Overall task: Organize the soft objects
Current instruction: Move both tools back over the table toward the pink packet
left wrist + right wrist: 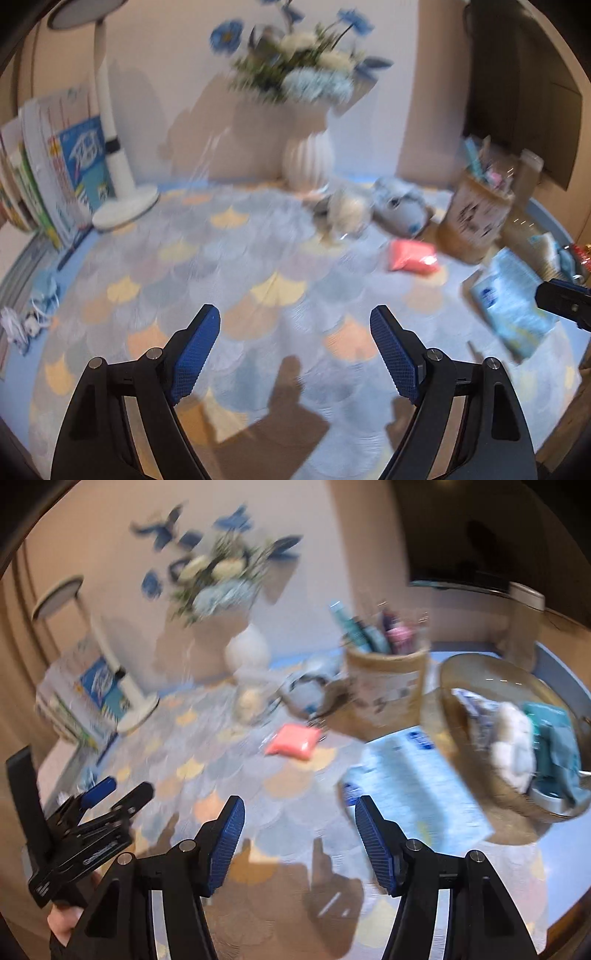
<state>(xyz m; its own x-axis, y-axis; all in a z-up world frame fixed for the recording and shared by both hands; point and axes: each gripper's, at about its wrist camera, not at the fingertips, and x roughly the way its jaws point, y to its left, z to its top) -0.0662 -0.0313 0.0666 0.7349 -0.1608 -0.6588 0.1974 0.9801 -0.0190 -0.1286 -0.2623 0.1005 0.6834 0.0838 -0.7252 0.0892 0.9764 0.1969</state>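
Both views are blurred. My left gripper [295,321] is open and empty above the patterned mat [236,280]. My right gripper [299,808] is open and empty, just left of a light blue soft pack [417,779], which also shows in the left wrist view [513,299]. A pink soft pack [412,256] [293,742] lies mid-mat. A cream plush [345,210] [251,701] and a grey-blue plush [400,206] [306,694] lie near the white vase [308,158] [245,650]. A round basket [476,771] at the right holds white and teal soft items [517,742].
A white lamp [118,166] and upright books [70,173] stand at the left. A paper tub [476,218] [388,686] of tubes stands behind the packs. Small white items [26,321] lie at the mat's left edge. My left gripper shows at the right wrist view's left [110,794].
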